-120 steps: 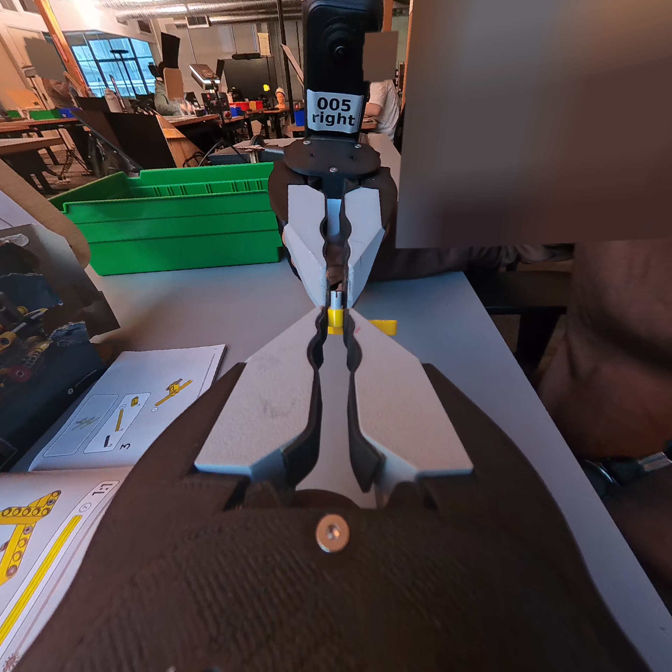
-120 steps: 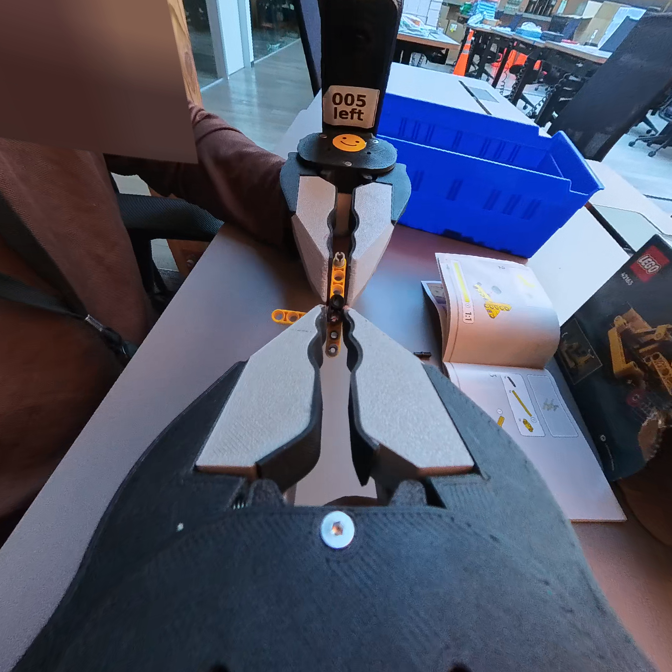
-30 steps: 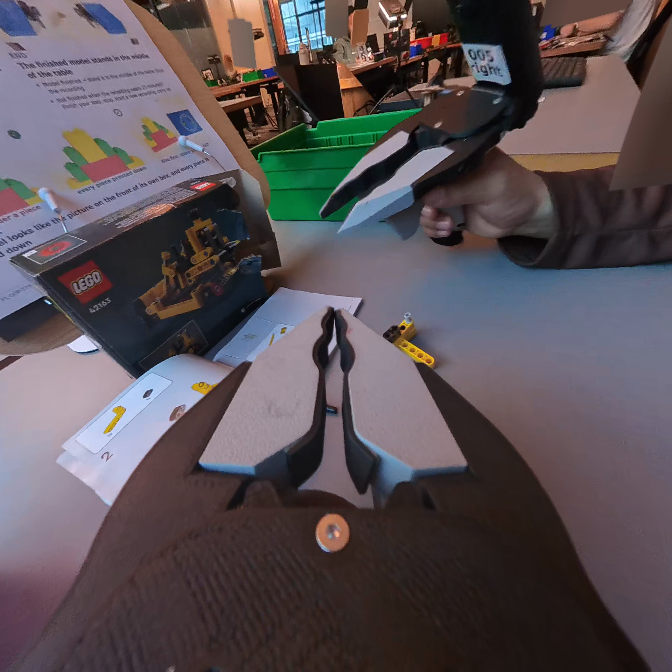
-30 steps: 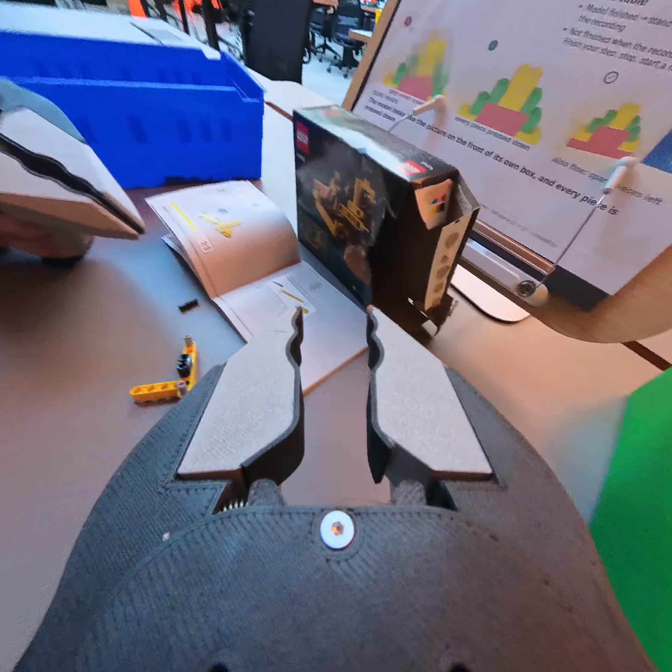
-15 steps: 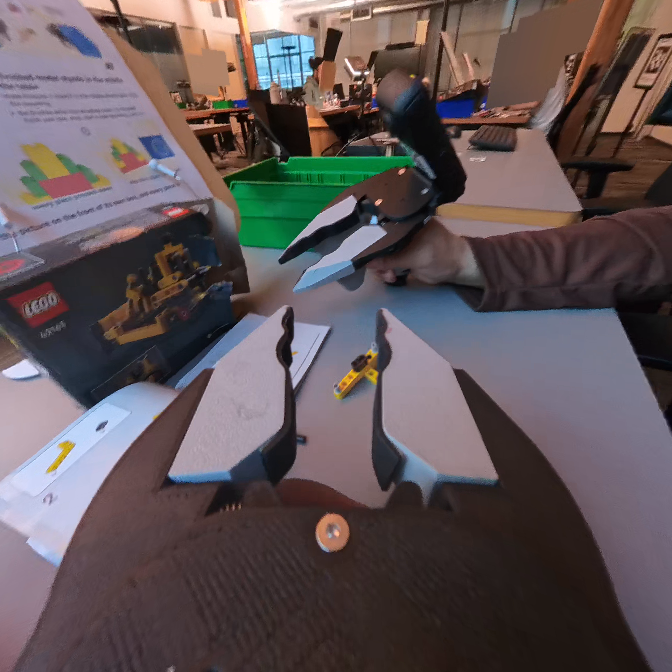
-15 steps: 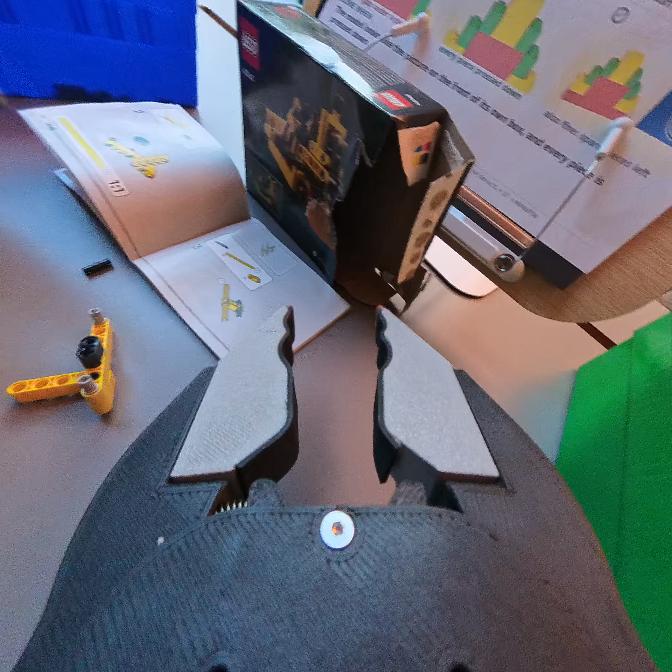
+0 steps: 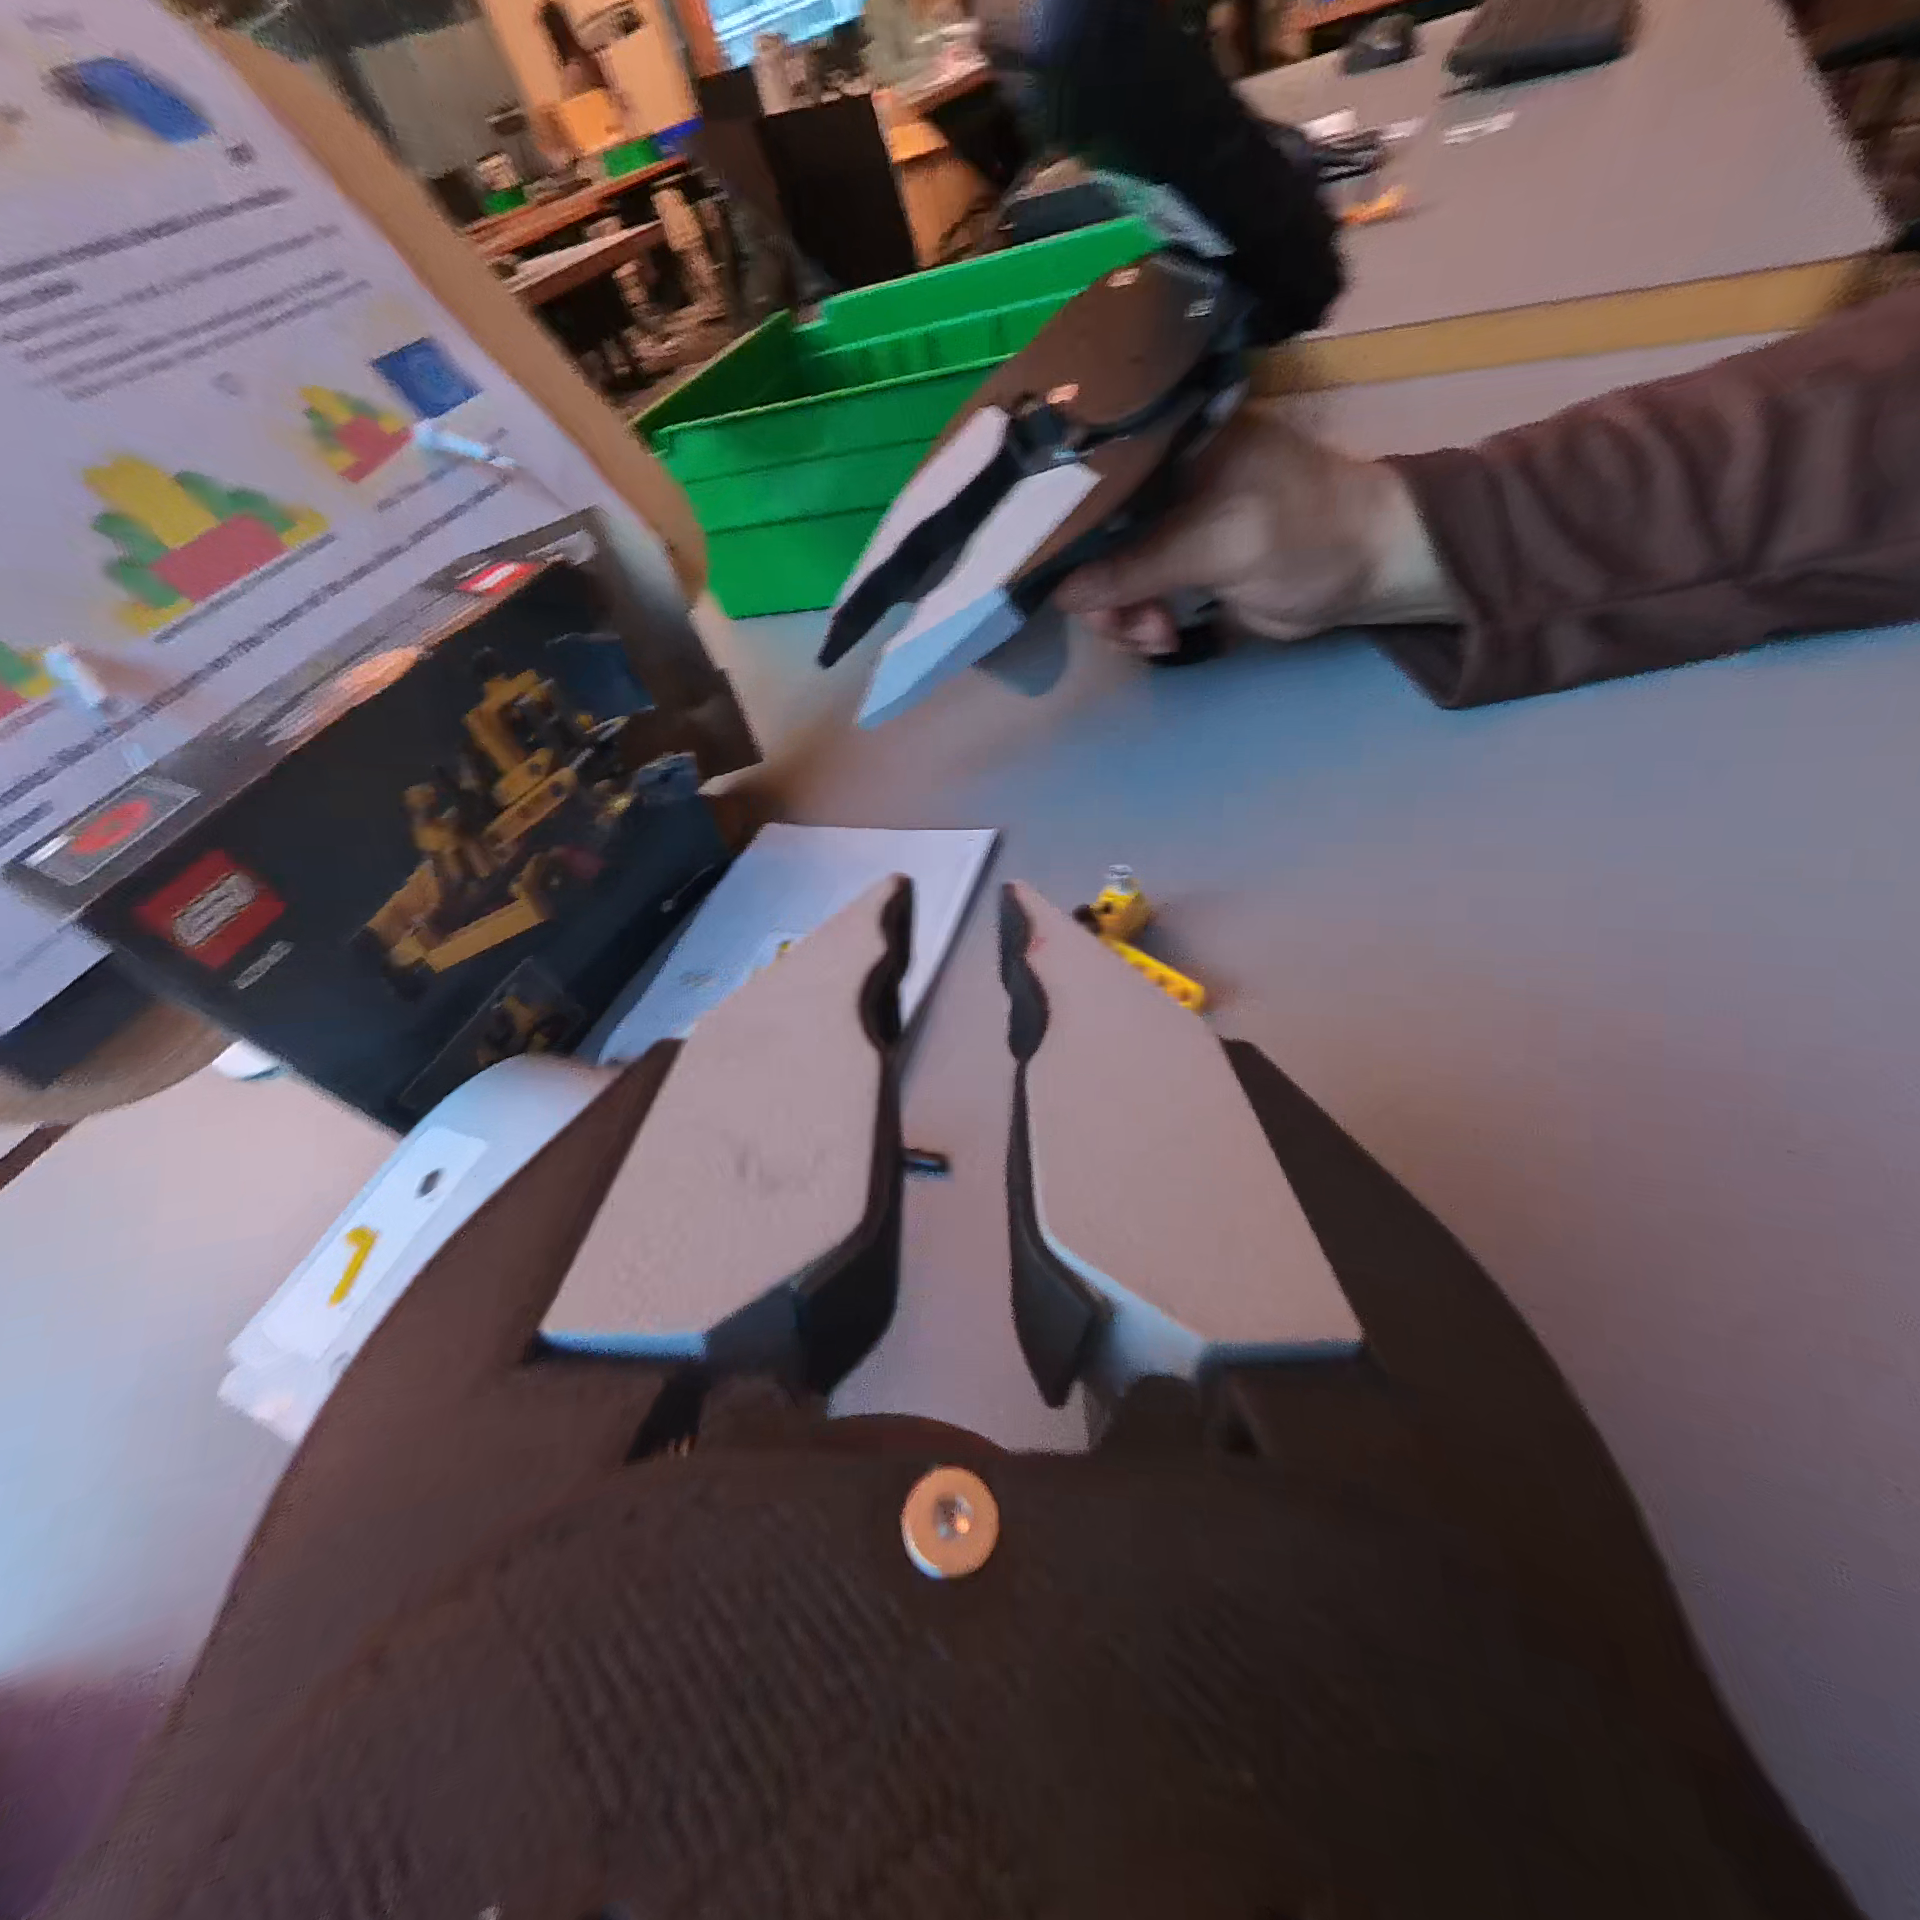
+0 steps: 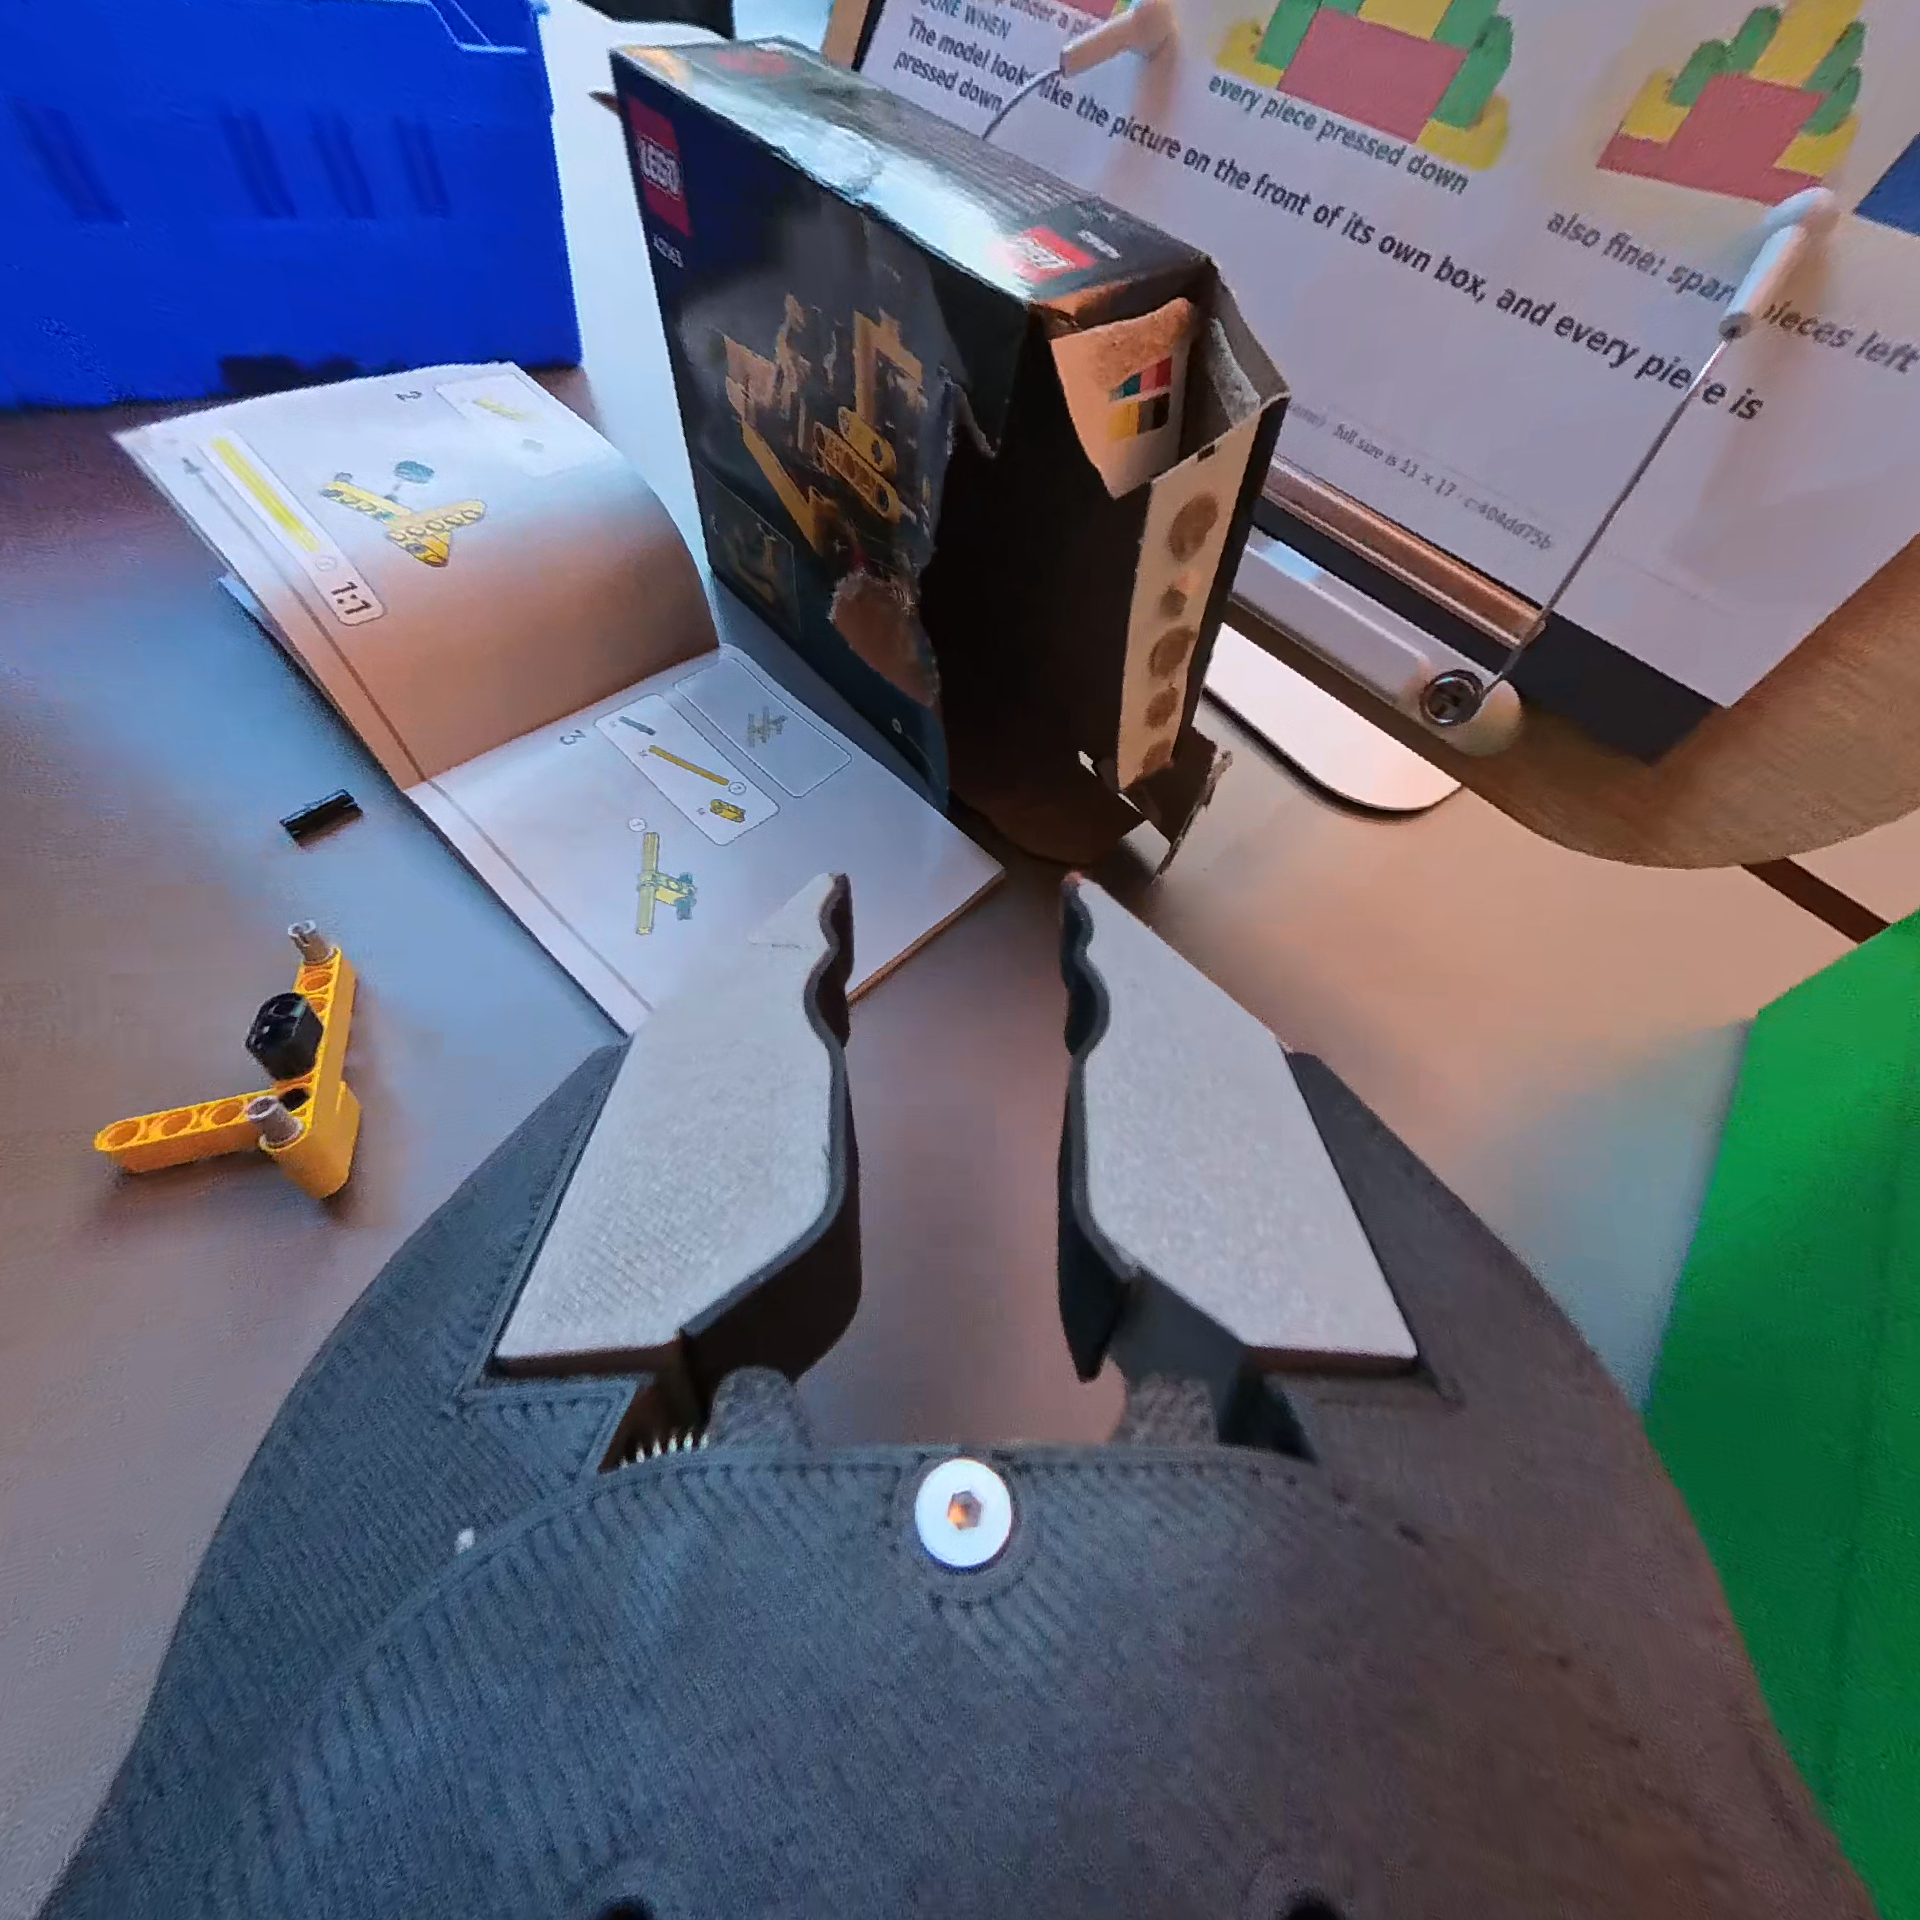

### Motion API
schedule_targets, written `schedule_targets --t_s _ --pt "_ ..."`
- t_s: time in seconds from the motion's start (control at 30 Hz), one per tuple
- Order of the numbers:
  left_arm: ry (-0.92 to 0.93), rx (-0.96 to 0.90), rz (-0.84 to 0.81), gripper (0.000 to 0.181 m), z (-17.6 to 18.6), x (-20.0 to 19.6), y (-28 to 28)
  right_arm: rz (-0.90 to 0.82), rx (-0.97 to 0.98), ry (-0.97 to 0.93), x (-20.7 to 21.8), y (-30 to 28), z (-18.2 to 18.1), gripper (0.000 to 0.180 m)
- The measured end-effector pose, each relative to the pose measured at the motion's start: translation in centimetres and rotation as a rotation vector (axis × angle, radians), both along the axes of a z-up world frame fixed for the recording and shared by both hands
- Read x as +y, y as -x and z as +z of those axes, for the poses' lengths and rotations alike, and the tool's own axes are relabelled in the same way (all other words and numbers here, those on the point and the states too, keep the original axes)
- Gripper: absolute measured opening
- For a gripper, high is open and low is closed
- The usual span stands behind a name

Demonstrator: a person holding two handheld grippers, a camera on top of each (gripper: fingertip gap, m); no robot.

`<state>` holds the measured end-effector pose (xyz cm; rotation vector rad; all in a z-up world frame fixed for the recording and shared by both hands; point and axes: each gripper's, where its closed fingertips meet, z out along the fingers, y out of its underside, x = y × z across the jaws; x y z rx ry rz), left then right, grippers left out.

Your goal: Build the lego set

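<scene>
Small yellow lego assembly (image 8: 249, 1091) lying flat on grey table (image 8: 156, 1351), left of right gripper (image 8: 951, 914), touching nothing else. Made of two yellow holed beams joined at a right angle, w/ a black round pin standing up mid-beam and two grey pin ends poking out, one at far tip, one at corner. In left wrist view same assembly (image 7: 1138, 935) seen just right of left gripper (image 7: 954, 909), partly hidden behind the right finger (image 7: 1143, 1143).

Tiny black pin (image 8: 320, 812) loose on table near booklet edge, well apart from assembly; also visible btwn left gripper's fingers (image 7: 925, 1161), lying on table below.

Set's box (image 8: 914, 447) standing upright, dark w/ yellow vehicle pic and red brand logo patches, end flap torn open. Instruction booklet (image 8: 582, 665) open in front of box, showing numbered step diagrams of yellow parts. Printed sheet w/ coloured brick drawings on a board (image 8: 1558, 260) behind box; writing present, not repeated here.

Blue bin (image 8: 260, 187) far left, green bin (image 7: 862, 457) at far side of table.

Left gripper: fingers apart by a narrow gap, holding nothing. Right gripper: fingers wider apart, empty, hovering near booklet corner. Seen from left wrist view, right gripper (image 7: 894, 665) held in a hand (image 7: 1268, 551), brown sleeve, blurred.
</scene>
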<state>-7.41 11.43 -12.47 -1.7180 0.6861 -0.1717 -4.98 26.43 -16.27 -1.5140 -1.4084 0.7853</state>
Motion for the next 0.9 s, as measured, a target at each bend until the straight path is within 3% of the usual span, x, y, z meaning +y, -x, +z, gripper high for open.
schedule_targets --t_s 0.07,0.47,0.67,0.9 --pt "-0.013 0.024 -0.053 0.000 -0.2 -0.7 -1.1 -0.010 -0.014 0.003 0.2 0.0 -0.2 0.036" --pt "-0.135 0.424 -0.141 0.000 -3.7 -1.7 -3.9 0.003 -0.016 0.057 0.4 0.1 -0.4 0.027" --pt "-0.222 0.495 -0.192 0.000 -3.5 -2.3 -4.7 0.014 -0.022 0.064 0.2 0.2 -0.5 0.027" --pt "-0.250 0.527 -0.143 0.000 -3.3 -1.7 -3.7 0.026 -0.043 0.054 0.0 0.3 -0.8 0.026"
